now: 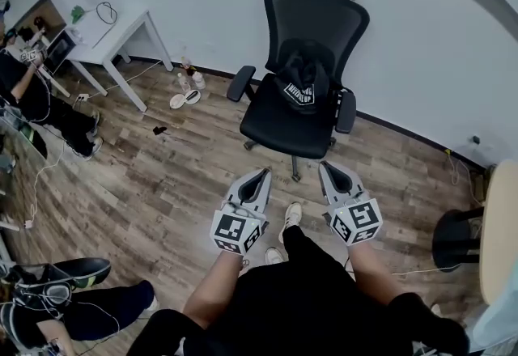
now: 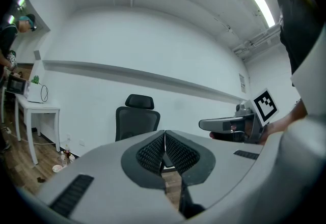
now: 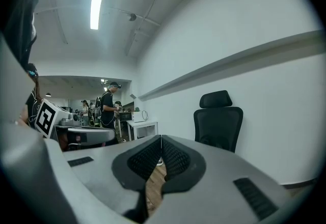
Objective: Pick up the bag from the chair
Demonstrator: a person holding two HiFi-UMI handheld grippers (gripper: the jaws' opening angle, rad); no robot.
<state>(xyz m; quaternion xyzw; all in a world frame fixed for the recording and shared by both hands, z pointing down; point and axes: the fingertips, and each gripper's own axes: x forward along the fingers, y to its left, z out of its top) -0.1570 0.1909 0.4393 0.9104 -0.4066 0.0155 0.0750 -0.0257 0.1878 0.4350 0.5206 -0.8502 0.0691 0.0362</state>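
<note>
Black office chair (image 1: 312, 31) dead ahead by the wall, and there's the black bag (image 1: 301, 83), slumped on the seat against the backrest. Left gripper (image 1: 263, 175) and right gripper (image 1: 326, 169) hover side by side short of it, jaws pressed together, both empty.

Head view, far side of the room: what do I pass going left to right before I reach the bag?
White table → floor clutter → chair, with the bag on its seat.
</note>
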